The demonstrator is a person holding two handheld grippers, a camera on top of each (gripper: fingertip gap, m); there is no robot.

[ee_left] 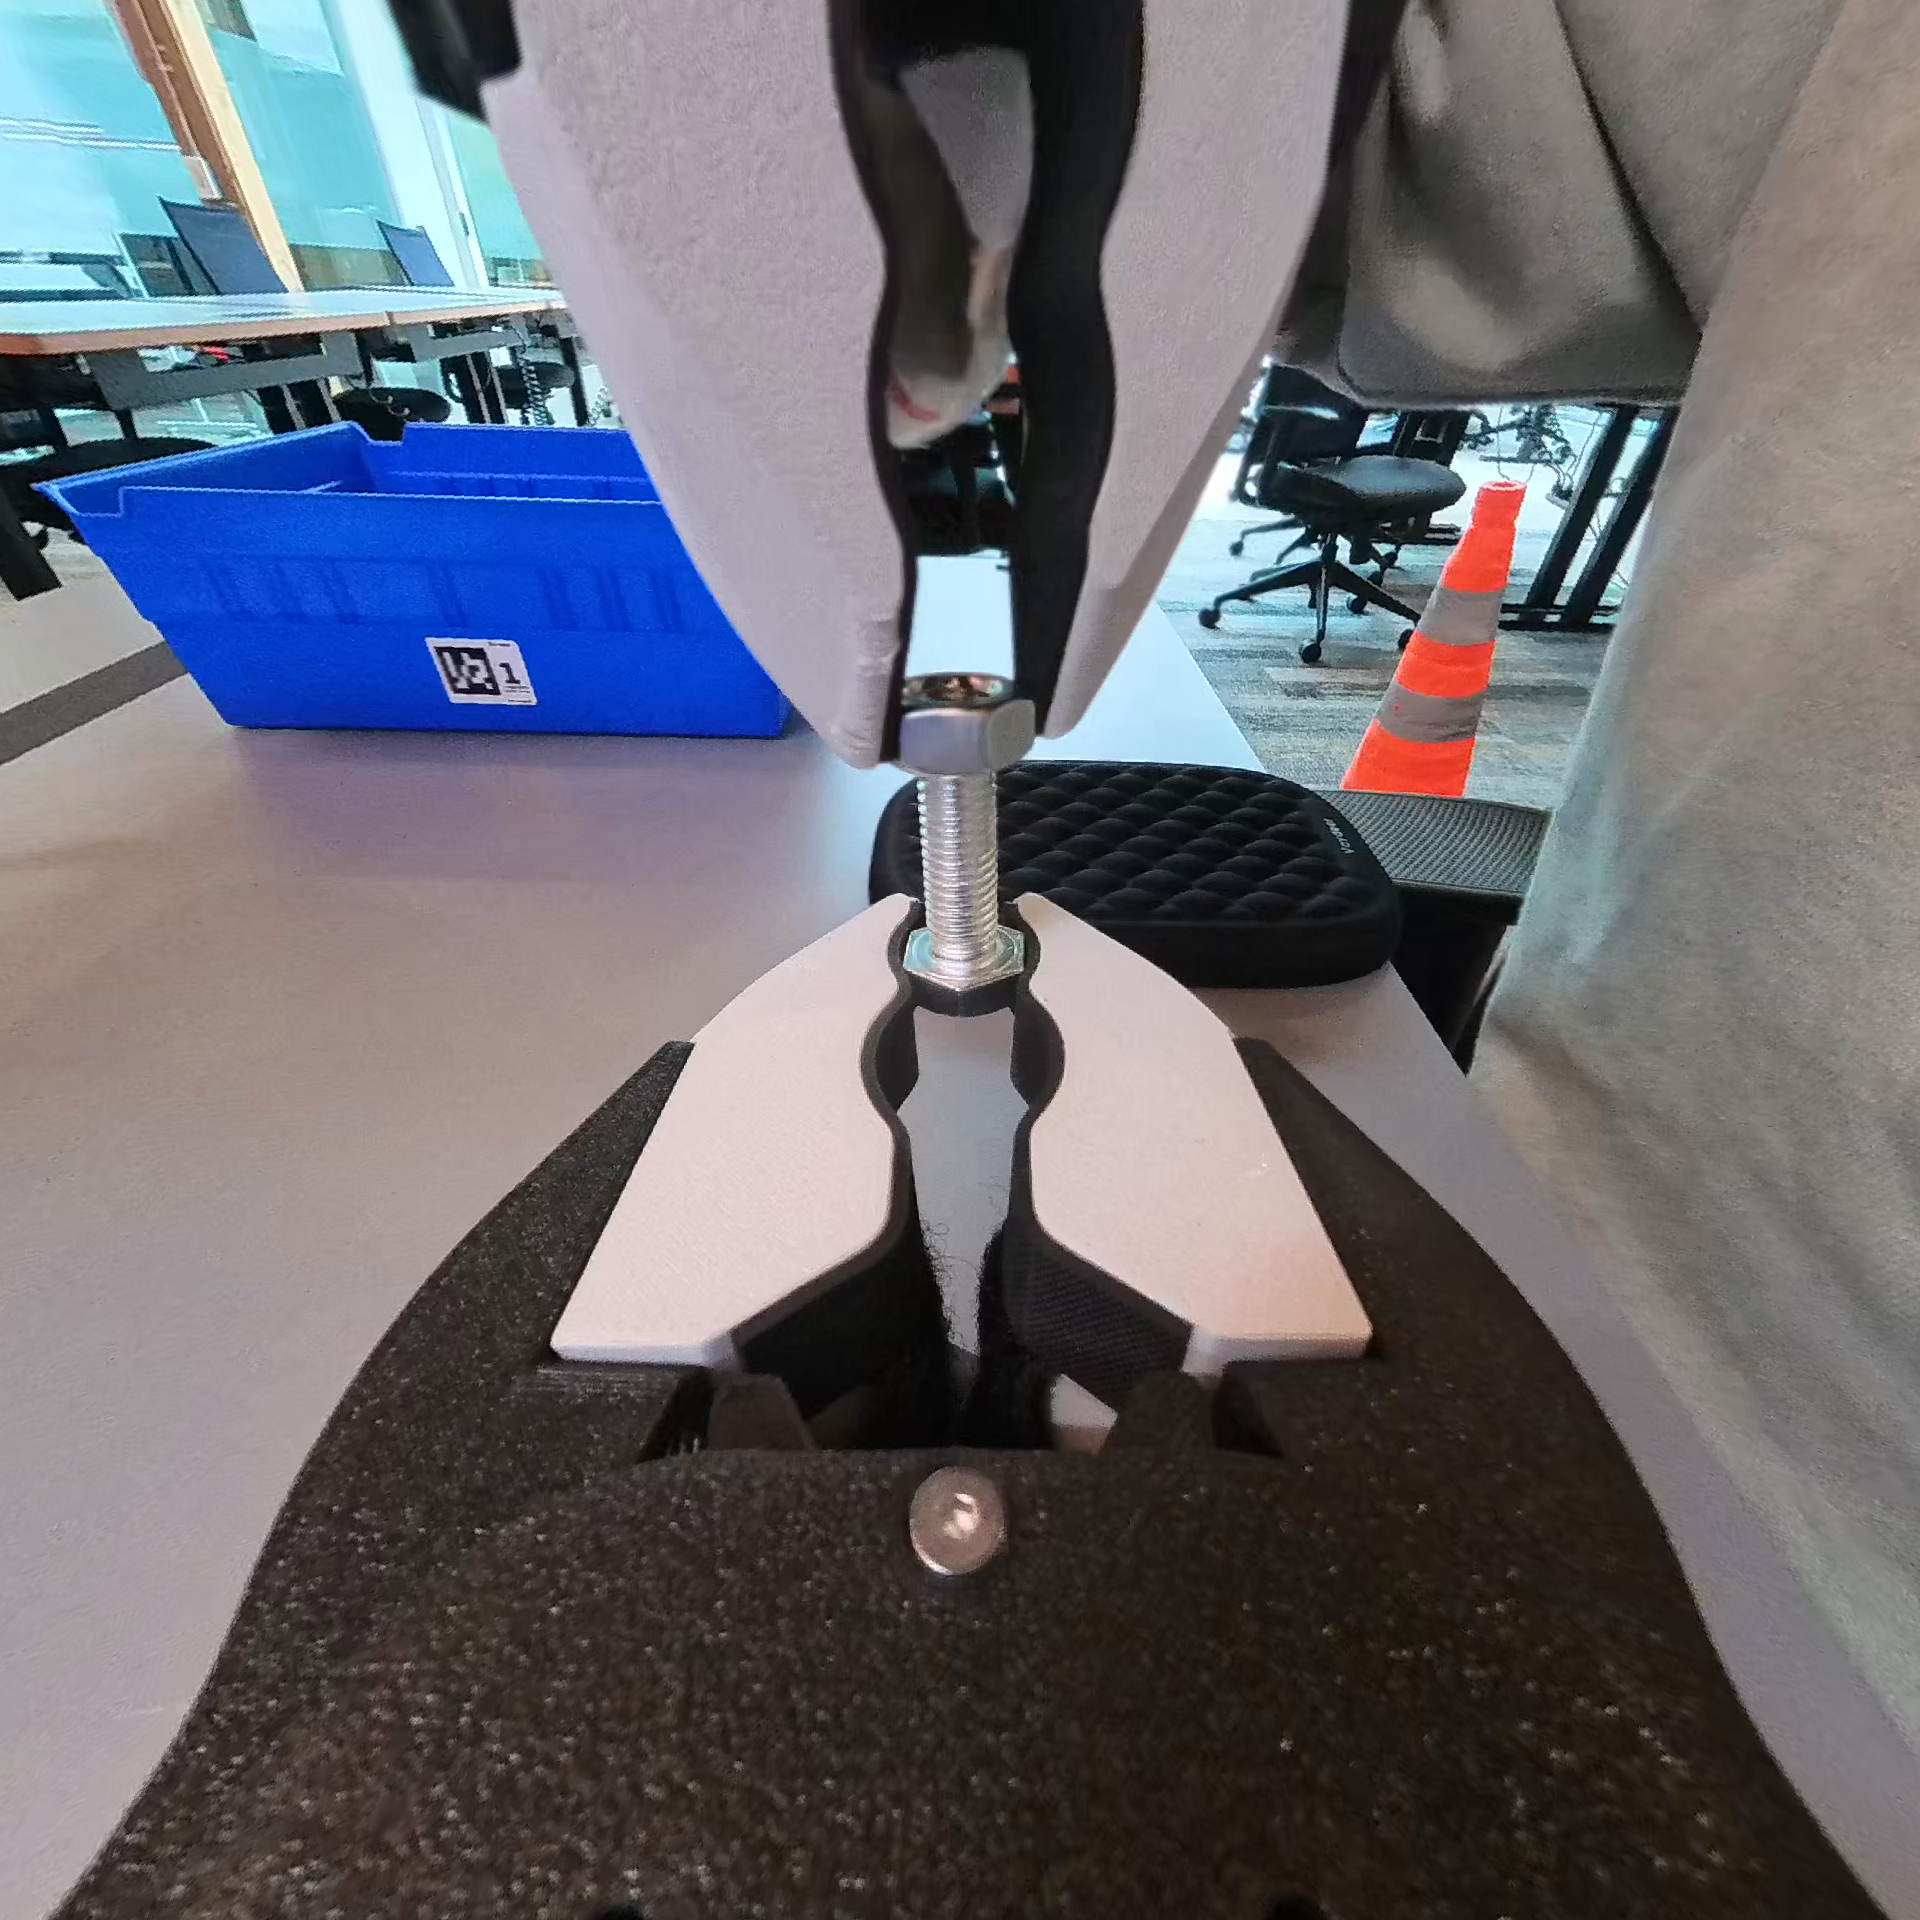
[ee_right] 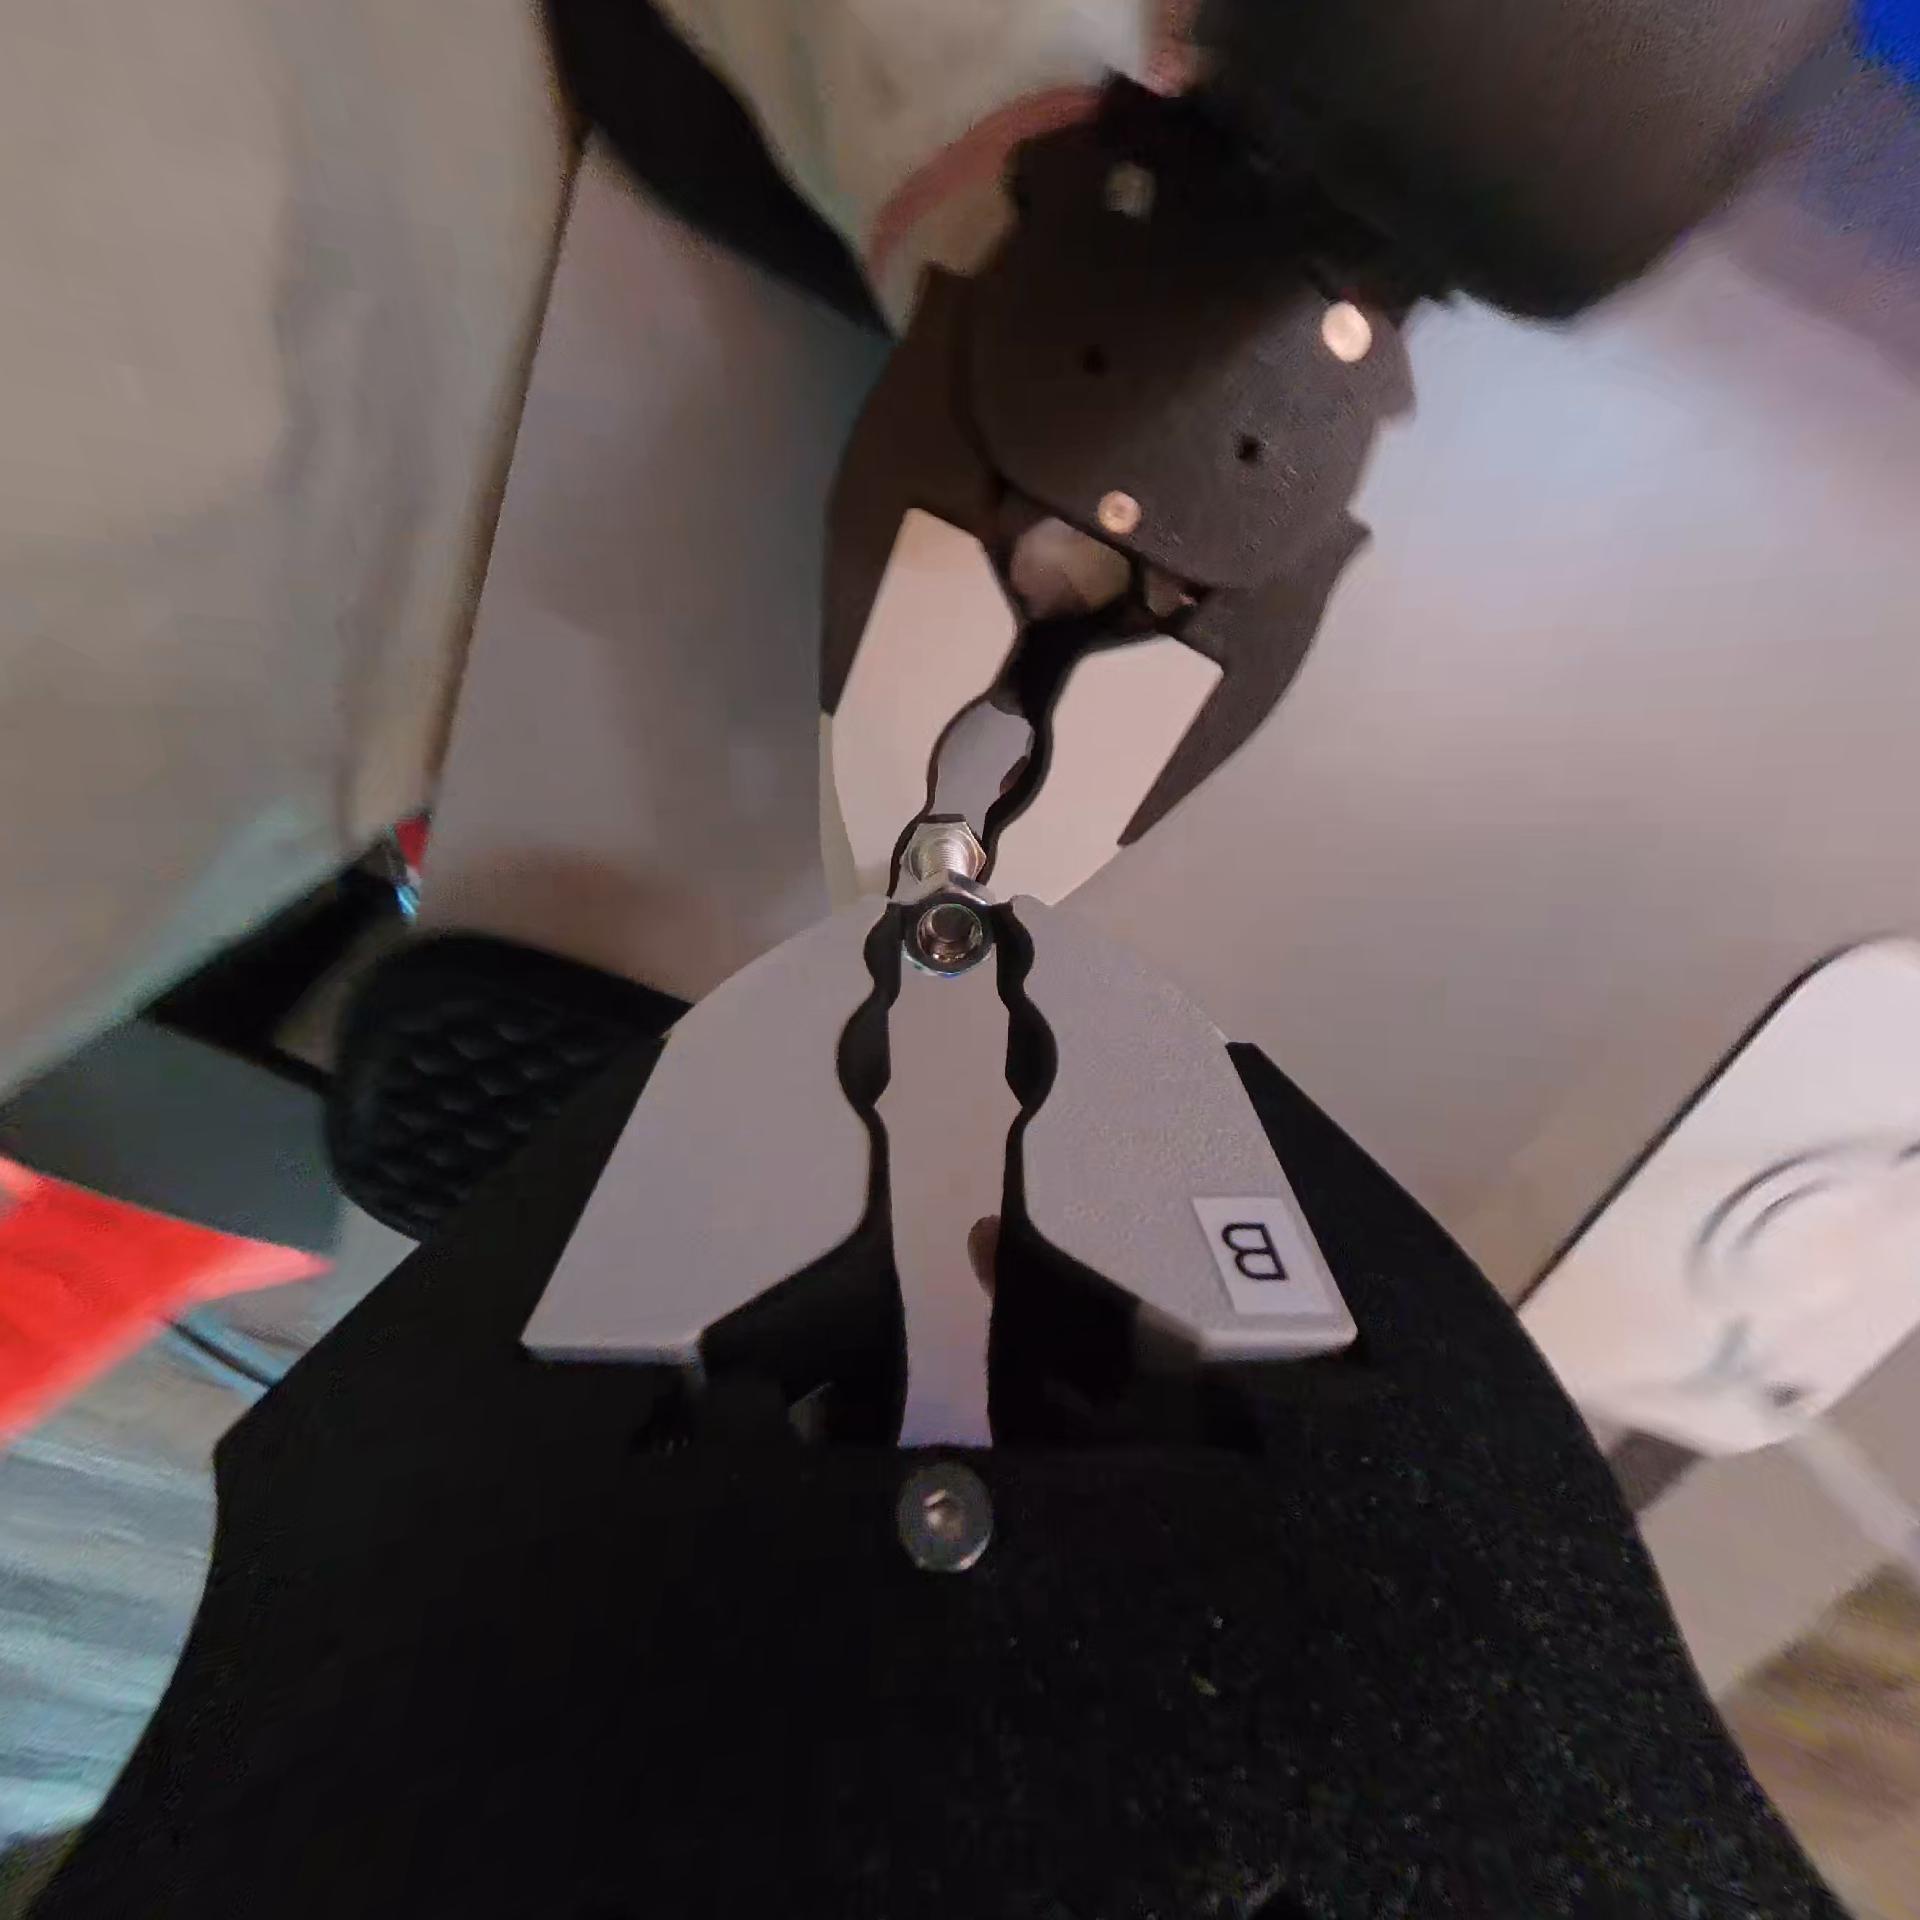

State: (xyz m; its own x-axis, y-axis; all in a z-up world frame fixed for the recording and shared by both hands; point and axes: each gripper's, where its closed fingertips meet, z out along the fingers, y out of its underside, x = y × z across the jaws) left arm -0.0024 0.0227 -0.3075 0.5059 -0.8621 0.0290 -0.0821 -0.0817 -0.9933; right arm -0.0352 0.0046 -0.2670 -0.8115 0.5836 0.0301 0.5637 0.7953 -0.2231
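Where the two grippers meet above the grey table (ee_left: 312,935), a silver bolt (ee_left: 958,862) stands upright between them. The left gripper (ee_left: 966,961), below the bolt, has its fingers pinched on a hex nut (ee_left: 966,964) threaded on the bolt's lower end, while the right gripper (ee_left: 966,717), above the bolt, has its fingers pinched on the bolt's head. Left of the bolt sits a blue bin (ee_left: 416,582); right of it, a black quilted pad (ee_left: 1174,862) lies at the table's edge.

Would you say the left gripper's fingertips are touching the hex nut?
Touching: the left wrist view shows both fingertips of the left gripper pressed against the hex nut threaded on the bolt.
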